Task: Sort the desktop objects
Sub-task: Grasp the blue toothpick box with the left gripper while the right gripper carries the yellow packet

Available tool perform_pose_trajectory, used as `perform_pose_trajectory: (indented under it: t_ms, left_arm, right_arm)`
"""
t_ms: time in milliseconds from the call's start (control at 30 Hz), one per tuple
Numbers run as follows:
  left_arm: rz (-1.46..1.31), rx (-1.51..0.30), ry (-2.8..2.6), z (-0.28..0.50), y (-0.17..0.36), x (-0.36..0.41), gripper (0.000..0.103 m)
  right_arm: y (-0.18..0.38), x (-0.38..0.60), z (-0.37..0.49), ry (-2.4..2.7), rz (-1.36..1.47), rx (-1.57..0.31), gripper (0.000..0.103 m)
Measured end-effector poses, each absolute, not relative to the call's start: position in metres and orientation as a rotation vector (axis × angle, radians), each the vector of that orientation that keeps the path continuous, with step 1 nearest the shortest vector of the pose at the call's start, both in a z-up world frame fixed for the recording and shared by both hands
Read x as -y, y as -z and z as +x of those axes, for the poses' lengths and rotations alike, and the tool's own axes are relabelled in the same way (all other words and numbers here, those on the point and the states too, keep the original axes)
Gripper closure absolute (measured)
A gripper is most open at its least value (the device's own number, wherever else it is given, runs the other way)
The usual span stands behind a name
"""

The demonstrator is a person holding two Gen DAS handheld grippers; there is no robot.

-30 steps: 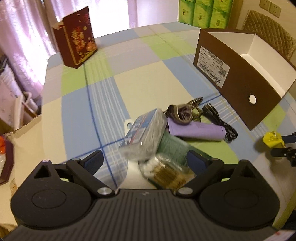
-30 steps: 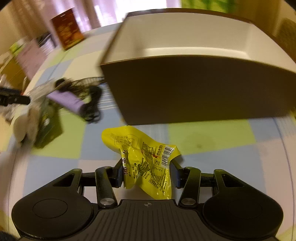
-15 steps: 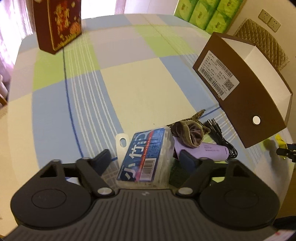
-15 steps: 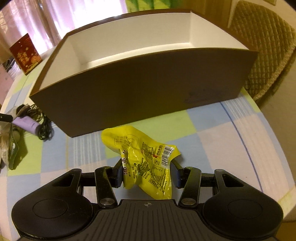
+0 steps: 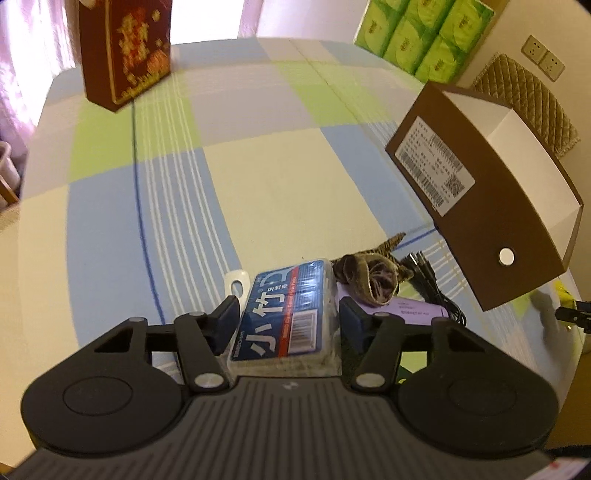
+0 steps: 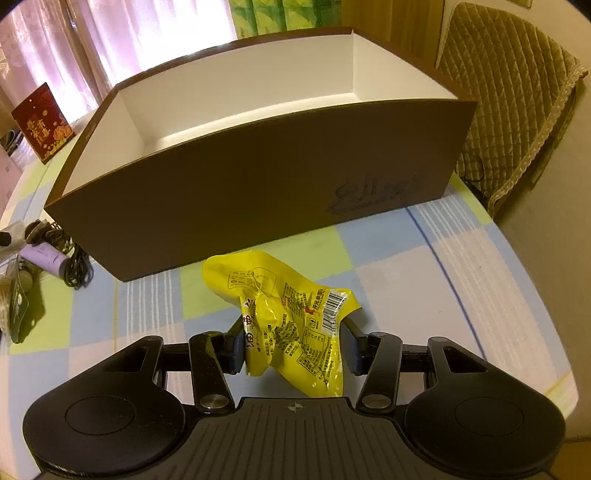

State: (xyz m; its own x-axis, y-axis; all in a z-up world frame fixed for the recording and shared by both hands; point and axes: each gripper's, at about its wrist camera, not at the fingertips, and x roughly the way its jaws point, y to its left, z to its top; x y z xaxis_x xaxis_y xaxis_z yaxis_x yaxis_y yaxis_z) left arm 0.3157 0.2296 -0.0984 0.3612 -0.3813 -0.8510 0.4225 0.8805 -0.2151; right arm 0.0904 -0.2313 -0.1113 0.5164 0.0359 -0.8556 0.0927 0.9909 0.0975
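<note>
My left gripper [image 5: 288, 319] is shut on a clear plastic box with a blue label [image 5: 286, 317], held above the table. Just beyond it lie a brown velvet scrunchie [image 5: 369, 275], a purple tube [image 5: 410, 308] and a black cable [image 5: 439, 291]. My right gripper [image 6: 293, 345] is shut on a yellow snack packet [image 6: 291, 321], held low in front of the open brown box with a white inside [image 6: 258, 184]. The brown box also shows in the left wrist view [image 5: 491, 206], at the right.
A red gift bag [image 5: 125, 51] stands at the far left of the checked tablecloth [image 5: 221, 147]. Green tissue packs [image 5: 421, 33] are stacked behind the table. A quilted chair [image 6: 517, 103] stands right of the box. A green packet [image 6: 18, 310] lies at the left.
My left gripper closed on the blue-labelled box and lifted it from the pile. My right gripper carried the yellow packet toward the brown box, turning to face it squarely.
</note>
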Motion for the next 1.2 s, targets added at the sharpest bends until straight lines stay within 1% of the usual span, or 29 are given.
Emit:
perform_pose_trajectory:
  t_ms: [267, 433, 500, 567, 767, 800, 1067, 1200]
  left_arm:
    - [0.041, -1.095, 0.470, 0.292, 0.092, -0.222, 0.049]
    - [-0.032, -1.025, 0.537, 0.248, 0.067, -0.206, 0.049]
    - [-0.020, -1.010, 0.571, 0.225, 0.064, -0.190, 0.049]
    - [0.019, -1.016, 0.595, 0.204, 0.069, -0.170, 0.049]
    - [0.177, -1.101, 0.576, 0.157, 0.115, -0.125, 0.049]
    - [0.193, -1.111, 0.564, 0.153, 0.120, -0.122, 0.050]
    - [0.257, -1.132, 0.495, 0.145, 0.139, -0.109, 0.049]
    - [0.302, -1.124, 0.459, 0.142, 0.141, -0.098, 0.050]
  right_arm:
    - [0.108, 0.242, 0.085, 0.007, 0.142, -1.011, 0.056]
    - [0.109, 0.253, 0.080, 0.013, 0.158, -1.013, 0.056]
    - [0.110, 0.256, 0.079, 0.012, 0.160, -1.017, 0.056]
    - [0.111, 0.259, 0.079, 0.006, 0.159, -1.020, 0.056]
    - [0.109, 0.265, 0.079, -0.019, 0.147, -1.015, 0.056]
    - [0.109, 0.266, 0.079, -0.023, 0.146, -1.016, 0.056]
    - [0.108, 0.274, 0.078, -0.063, 0.133, -1.023, 0.055]
    - [0.105, 0.281, 0.078, -0.085, 0.125, -1.022, 0.055]
